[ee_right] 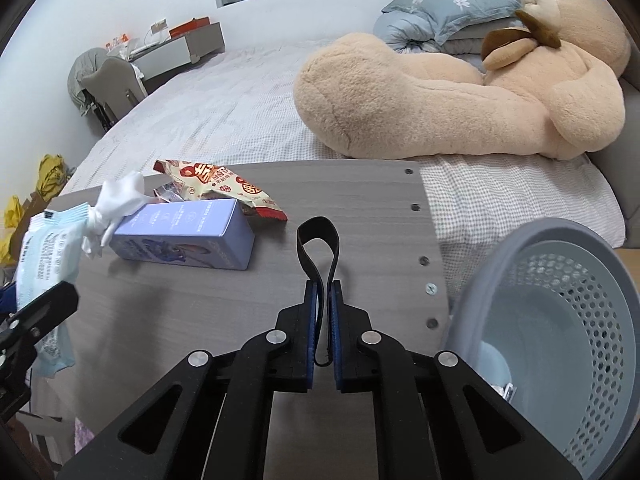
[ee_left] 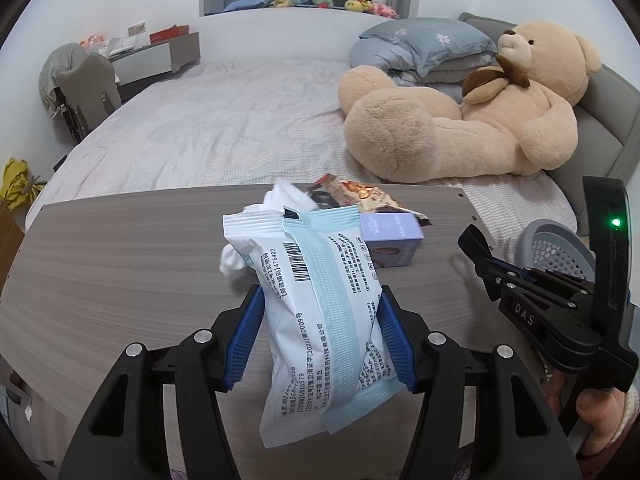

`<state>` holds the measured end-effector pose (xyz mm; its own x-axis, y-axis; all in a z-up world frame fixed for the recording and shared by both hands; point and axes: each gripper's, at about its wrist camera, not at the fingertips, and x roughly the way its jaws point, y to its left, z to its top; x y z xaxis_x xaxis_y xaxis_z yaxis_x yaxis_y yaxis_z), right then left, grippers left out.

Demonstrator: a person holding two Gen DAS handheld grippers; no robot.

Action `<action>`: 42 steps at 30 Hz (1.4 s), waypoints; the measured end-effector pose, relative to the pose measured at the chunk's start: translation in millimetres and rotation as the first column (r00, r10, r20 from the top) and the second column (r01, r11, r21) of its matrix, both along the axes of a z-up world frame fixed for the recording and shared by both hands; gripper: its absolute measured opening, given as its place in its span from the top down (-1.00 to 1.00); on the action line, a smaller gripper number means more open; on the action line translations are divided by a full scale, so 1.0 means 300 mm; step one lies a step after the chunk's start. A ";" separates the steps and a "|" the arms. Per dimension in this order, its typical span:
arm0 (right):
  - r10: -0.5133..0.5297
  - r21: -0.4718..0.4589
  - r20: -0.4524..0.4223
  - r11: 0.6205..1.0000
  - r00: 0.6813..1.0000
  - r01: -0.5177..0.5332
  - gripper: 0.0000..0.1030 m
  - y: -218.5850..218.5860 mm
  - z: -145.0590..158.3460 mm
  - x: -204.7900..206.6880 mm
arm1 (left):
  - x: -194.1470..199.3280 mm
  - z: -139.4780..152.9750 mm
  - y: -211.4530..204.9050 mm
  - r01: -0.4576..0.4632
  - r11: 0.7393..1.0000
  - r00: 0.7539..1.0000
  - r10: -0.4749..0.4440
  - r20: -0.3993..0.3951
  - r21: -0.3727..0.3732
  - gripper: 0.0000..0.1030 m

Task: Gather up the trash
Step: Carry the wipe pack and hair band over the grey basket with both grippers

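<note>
Trash sits in both grippers and on the grey wood-grain table (ee_right: 360, 216) that stands against the bed. Nearest, the left gripper (ee_left: 322, 332) has its blue pads pressed on both sides of a white and pale-blue wipes packet (ee_left: 320, 320), holding it upright above the table, with white tissue (ee_left: 288, 198) bunched at the packet's open top. The right gripper (ee_right: 323, 328) has its jaws closed tight on a thin black strap (ee_right: 318, 248), whose loop stands up beyond the fingertips; in the left wrist view a person's hand (ee_left: 600, 412) holds this gripper low at the right edge. Just beside the right gripper, off the table's right edge, is a grey perforated basket (ee_right: 560, 304) with a pale object in its bottom. Farther along the table lies a lavender box (ee_right: 188, 236) on its side, with the tissue touching its left end in the right wrist view. Behind the box, a red and cream snack wrapper (ee_right: 216, 184) lies flat near the table's far edge. Beyond the table is the bed (ee_left: 208, 128) with a pale checked sheet, a large tan teddy bear (ee_left: 480, 120) lying at its right side, and grey-blue pillows (ee_left: 428, 44) stacked behind the bear.
</note>
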<state>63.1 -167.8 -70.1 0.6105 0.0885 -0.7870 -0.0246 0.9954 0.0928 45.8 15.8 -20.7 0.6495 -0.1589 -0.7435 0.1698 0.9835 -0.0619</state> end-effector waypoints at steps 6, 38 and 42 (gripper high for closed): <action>-0.043 0.024 0.027 0.999 0.999 0.043 0.86 -0.063 0.049 -0.117 | -0.029 0.021 -0.085 0.055 0.998 0.998 -0.055 0.015 0.002 -0.10; -0.374 0.097 0.056 0.925 0.926 0.367 0.86 -0.616 0.081 -0.454 | -0.096 0.014 -0.672 0.381 0.924 0.925 -0.381 -0.013 0.039 -0.10; -0.387 0.107 0.045 0.919 0.921 0.380 0.86 -0.647 0.067 -0.453 | -0.087 0.004 -0.720 0.403 0.914 0.915 -0.402 -0.026 0.047 -0.10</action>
